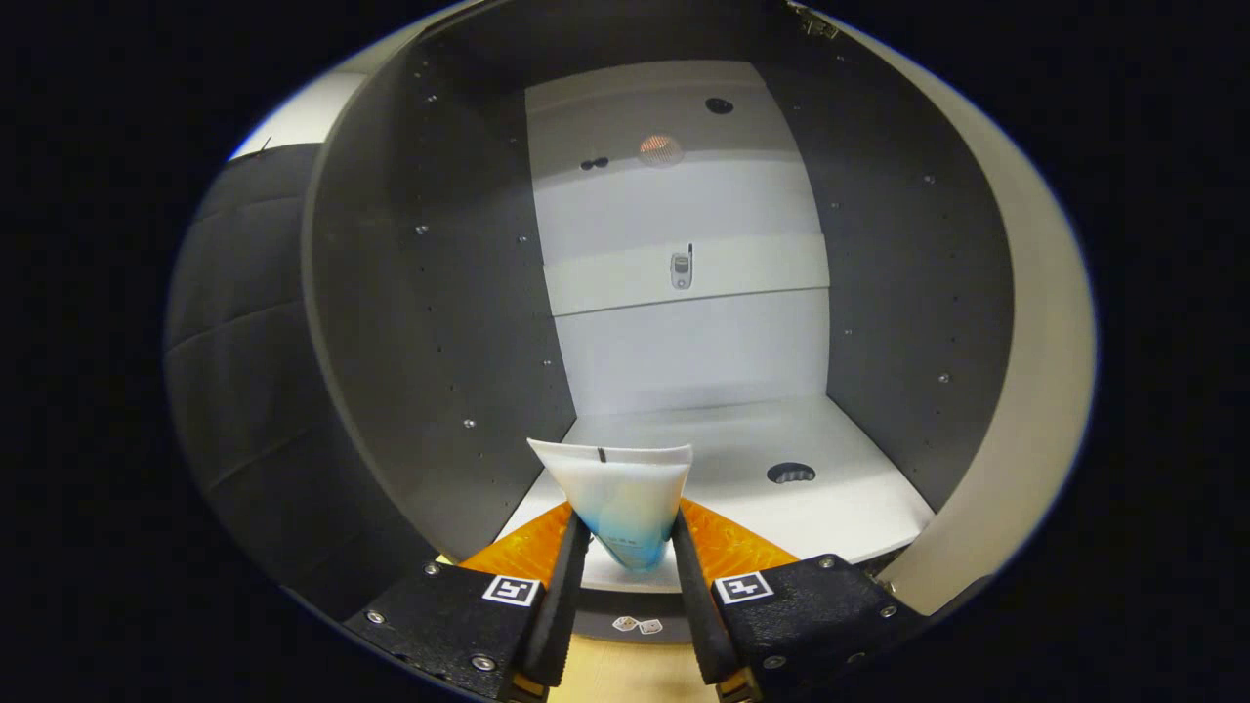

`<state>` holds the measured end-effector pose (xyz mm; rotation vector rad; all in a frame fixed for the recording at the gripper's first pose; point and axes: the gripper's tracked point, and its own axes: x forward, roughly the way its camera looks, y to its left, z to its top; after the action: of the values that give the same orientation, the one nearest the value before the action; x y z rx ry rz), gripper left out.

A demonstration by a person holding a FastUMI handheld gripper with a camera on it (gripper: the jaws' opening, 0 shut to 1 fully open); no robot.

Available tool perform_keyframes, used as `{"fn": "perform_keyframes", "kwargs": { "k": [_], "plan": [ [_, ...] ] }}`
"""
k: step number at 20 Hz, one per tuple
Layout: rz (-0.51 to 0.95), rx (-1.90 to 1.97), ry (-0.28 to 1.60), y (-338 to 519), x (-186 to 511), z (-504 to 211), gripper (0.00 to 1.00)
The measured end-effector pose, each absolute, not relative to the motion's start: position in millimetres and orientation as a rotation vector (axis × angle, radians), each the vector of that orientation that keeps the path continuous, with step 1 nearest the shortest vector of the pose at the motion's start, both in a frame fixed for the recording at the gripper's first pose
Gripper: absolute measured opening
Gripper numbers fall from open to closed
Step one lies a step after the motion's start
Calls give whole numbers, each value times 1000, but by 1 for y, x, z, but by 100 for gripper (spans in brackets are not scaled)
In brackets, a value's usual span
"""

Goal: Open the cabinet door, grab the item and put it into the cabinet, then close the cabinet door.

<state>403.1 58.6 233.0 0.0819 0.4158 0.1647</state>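
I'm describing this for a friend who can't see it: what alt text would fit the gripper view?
The gripper has its fingers shut on a white and blue squeeze tube, held crimped end forward at the mouth of an open cabinet. Beyond the fingers lies the cabinet's white floor with a round hole, between dark grey side walls.

Gripper view: rides gripper, faces straight into nearby open cabinet.
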Motion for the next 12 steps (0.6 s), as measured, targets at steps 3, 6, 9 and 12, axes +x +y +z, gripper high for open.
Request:
{"fn": "perform_keyframes", "kwargs": {
  "k": [3,6,9,12],
  "plan": [
    [162,83,451,59,425,220,51],
    [156,78,459,59,439,215,51],
    [155,78,466,59,446,213,51],
    [159,75,467,63,450,211,53]
  ]
}}
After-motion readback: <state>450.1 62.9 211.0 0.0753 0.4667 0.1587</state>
